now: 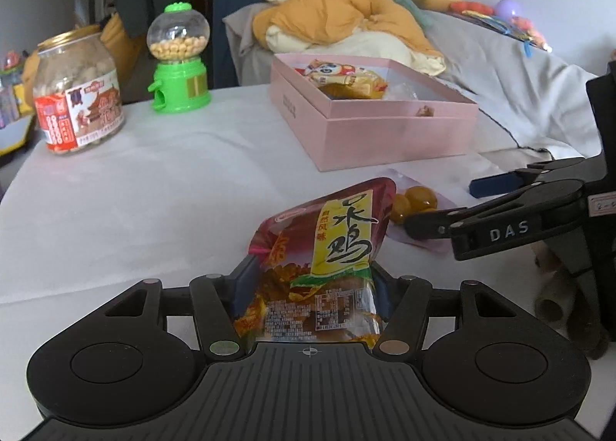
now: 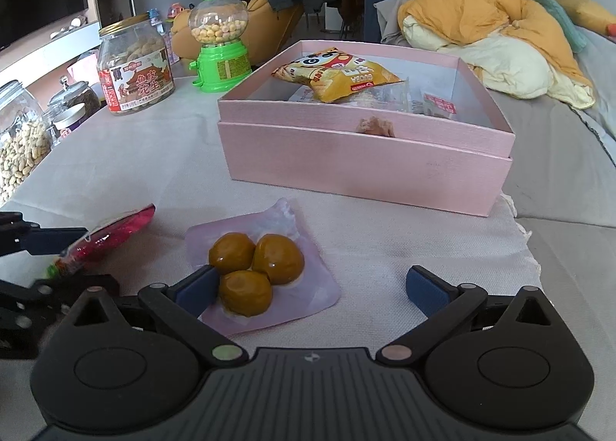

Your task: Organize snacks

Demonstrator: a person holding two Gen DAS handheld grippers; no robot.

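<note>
A red and yellow snack packet [image 1: 327,260] stands up between the fingers of my left gripper [image 1: 312,267], which is shut on its lower half. In the right wrist view the same packet [image 2: 111,233] tilts up off the cloth at the left, in my left gripper [image 2: 65,260]. A clear pouch with three brown balls [image 2: 256,267] lies on the table. My right gripper [image 2: 312,279] stands open around it, its left pad [image 2: 200,287] over the pouch's edge. The open pink box [image 2: 365,171] behind holds a yellow snack bag [image 2: 338,77] and other packets.
A peanut jar [image 1: 79,94] and a green candy dispenser [image 1: 179,59] stand at the table's back left. More glass jars [image 2: 19,144] line the left edge. A sofa with piled yellow clothes [image 2: 496,25] lies behind the box. My right gripper [image 1: 446,206] reaches in from the right.
</note>
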